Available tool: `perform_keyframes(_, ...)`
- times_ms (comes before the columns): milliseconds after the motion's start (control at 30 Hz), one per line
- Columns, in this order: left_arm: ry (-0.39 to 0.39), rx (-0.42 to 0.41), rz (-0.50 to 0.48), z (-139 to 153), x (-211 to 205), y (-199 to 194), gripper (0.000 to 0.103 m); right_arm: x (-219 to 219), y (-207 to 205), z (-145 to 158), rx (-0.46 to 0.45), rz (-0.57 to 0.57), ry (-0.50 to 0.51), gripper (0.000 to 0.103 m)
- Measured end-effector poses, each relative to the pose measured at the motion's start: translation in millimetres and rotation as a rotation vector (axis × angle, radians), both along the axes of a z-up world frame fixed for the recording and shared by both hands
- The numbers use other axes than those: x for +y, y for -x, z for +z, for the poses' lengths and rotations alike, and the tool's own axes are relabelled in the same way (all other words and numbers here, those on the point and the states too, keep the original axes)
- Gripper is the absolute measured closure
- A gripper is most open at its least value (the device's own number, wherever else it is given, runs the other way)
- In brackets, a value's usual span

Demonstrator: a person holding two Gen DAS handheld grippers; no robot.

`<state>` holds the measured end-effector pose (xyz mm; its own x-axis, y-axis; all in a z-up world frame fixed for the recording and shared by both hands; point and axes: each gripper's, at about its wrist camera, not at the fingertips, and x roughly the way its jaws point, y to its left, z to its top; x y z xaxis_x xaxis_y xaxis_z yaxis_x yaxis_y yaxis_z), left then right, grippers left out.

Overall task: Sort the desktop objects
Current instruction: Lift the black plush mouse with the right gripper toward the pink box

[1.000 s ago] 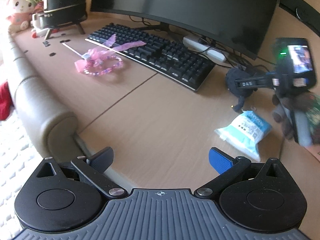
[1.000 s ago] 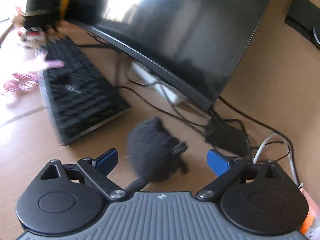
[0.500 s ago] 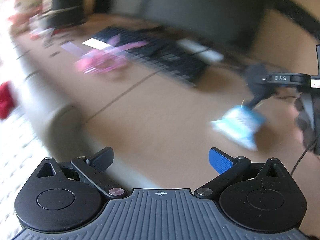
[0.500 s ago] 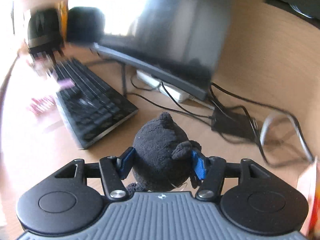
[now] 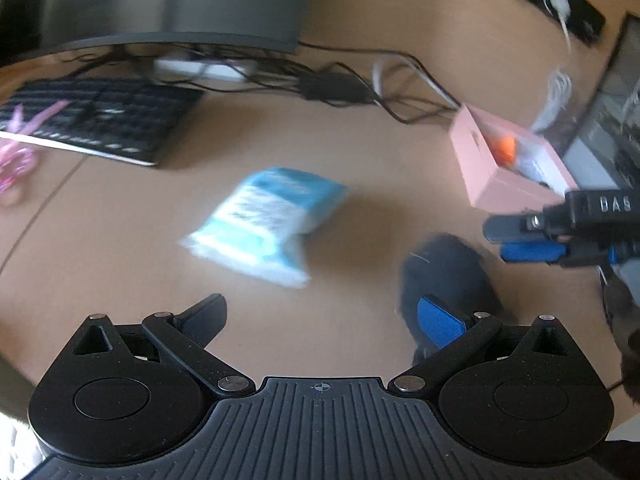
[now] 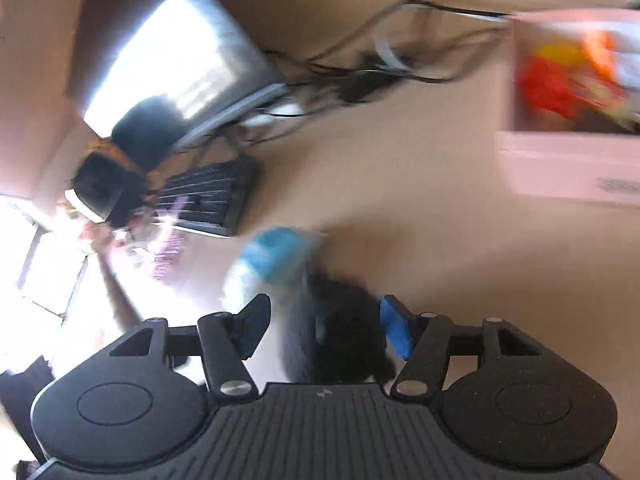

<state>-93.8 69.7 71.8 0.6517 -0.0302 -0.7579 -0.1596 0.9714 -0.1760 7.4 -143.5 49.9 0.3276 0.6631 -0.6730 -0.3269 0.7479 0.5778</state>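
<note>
Both views are now swung right w/ heavy blur: the tabletop [image 5: 360, 120] shows the pink box [image 5: 504, 168] that wasn't in sight 1 s ago. My right tongs [image 6: 320, 324] grip the black plush [image 6: 340, 340], picked up from beside the keyboard [image 5: 100, 120] & carried toward the box, prob. its bin. Left tongs [image 5: 320, 312] gape wide, holding nothing, w/ the blue tissue pack [image 5: 264, 220] nearer than before.
</note>
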Motion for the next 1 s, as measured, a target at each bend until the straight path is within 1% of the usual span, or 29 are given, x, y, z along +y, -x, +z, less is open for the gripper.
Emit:
perform_keyframes(67,-0.013,0.023,-0.026,-7,-13,-14,0.0,-18,6,-7,0.005,-0.067,0.041,0.038)
perform_keyframes(100,-0.017,0.032,-0.04,-9,-19,-19,0.0,-28,9,-10,-0.002,-0.106,0.072,0.032)
perform_keyframes(133,-0.023,0.044,-0.051,-12,-25,-25,0.0,-37,12,-11,-0.017,-0.147,0.12,0.028)
perform_keyframes(200,-0.023,0.068,-0.081,-15,-36,-33,0.0,-57,17,-10,-0.048,-0.208,0.202,0.026)
perform_keyframes(233,-0.027,0.069,-0.099,-16,-41,-35,0.0,-66,20,-10,-0.058,-0.232,0.226,0.022)
perform_keyframes(300,-0.052,0.063,-0.112,-14,-47,-38,0.0,-79,28,-7,-0.083,-0.254,0.243,0.015)
perform_keyframes(367,-0.063,0.048,-0.079,-8,-43,-41,0.0,-85,36,-3,-0.127,-0.25,0.286,0.013)
perform_keyframes(400,-0.062,0.045,-0.051,-5,-38,-43,0.0,-84,41,1,-0.149,-0.227,0.305,0.012)
perform_keyframes(433,-0.065,0.047,-0.025,-3,-34,-46,0.0,-84,45,5,-0.163,-0.19,0.302,0.007)
perform_keyframes(500,-0.091,0.068,0.031,-1,-26,-51,0.0,-82,48,14,-0.157,-0.089,0.27,0.0)
perform_keyframes(567,-0.106,0.078,0.067,-1,-19,-53,0.0,-68,51,17,-0.112,0.066,0.215,0.0)
perform_keyframes(633,-0.108,0.077,0.076,0,-15,-52,0.0,-55,57,16,-0.072,0.172,0.166,0.0)
perform_keyframes(667,-0.11,0.074,0.08,0,-13,-50,0.0,-47,60,11,-0.041,0.218,0.162,0.0)
perform_keyframes(767,-0.108,0.076,0.094,0,-8,-43,0.0,-27,62,-7,0.046,0.325,0.195,0.0)
perform_keyframes(833,-0.104,0.085,0.113,-2,-4,-41,0.0,-14,63,-17,0.061,0.375,0.252,0.0)
perform_keyframes(900,-0.098,0.096,0.126,-4,0,-39,0.0,-4,64,-20,0.025,0.4,0.337,0.0)
perform_keyframes(933,-0.094,0.099,0.128,-5,1,-38,0.0,-5,66,-18,-0.007,0.4,0.352,0.0)
perform_keyframes(967,-0.09,0.1,0.128,-5,2,-37,0.0,-5,65,-11,-0.059,0.382,0.372,0.0)
perform_keyframes(1000,-0.086,0.1,0.128,-6,2,-36,0.0,-8,62,-3,-0.128,0.337,0.409,0.0)
